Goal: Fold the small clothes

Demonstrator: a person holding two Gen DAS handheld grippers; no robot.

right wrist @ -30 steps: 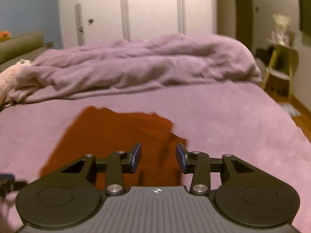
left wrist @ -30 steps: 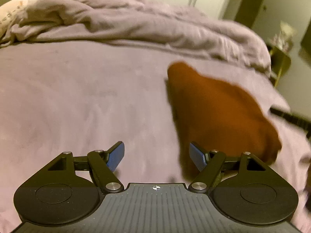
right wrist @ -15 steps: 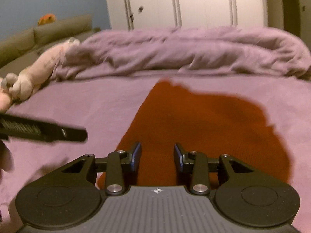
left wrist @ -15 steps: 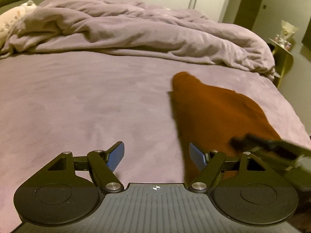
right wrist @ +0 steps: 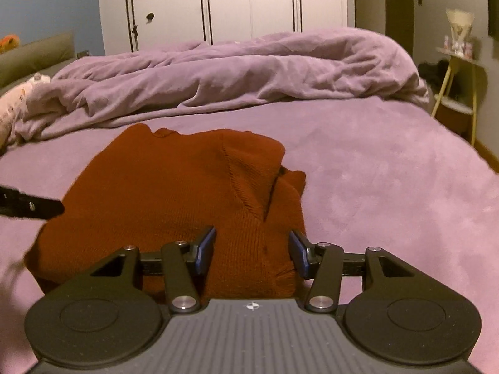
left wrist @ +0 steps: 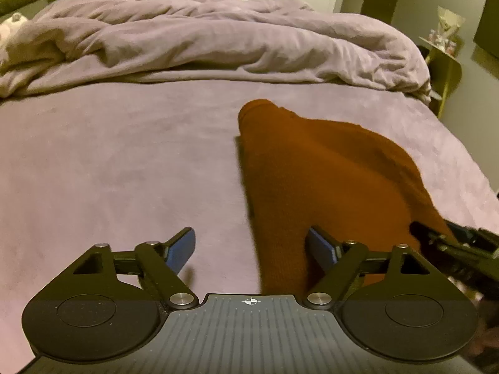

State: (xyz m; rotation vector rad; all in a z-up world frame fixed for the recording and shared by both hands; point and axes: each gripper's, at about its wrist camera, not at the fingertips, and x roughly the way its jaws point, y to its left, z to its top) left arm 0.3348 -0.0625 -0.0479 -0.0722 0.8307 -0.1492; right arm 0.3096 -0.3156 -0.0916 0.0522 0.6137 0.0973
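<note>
Across both frames, bed (left wrist: 124, 162): fills the middle from edge to edge, covered in a smooth purple sheet.
Duvet (right wrist: 243, 71): bunched in a long purple heap across the upper middle of both views, at the far side of the bed.
Wardrobe (right wrist: 224, 3): white doors along the top of the right wrist view, behind the duvet.
Sweater (right wrist: 174, 193): rust-brown knit lying on the sheet; centre and lower left in the right wrist view, right of centre in the left wrist view. One part is folded over the body at its right side, with a dark slit under the fold.
Side table (right wrist: 458, 74): yellow-legged, at the right edge beside the bed, small items on top too blurred to name.
Soft toy (right wrist: 18, 103): pale, at the left edge against the duvet.
Left gripper (left wrist: 251, 246): jaws wide and just now opening further; the sweater's near left edge lies between the blue pads, which do not press it. Left pad over bare sheet, right pad over the knit.
Right gripper (right wrist: 252, 251): jaws at a middling gap, just now opening; sweater hem lies between them and no pad pinches it. Its tip also shows at the lower right of the left wrist view, at the sweater's edge.
</note>
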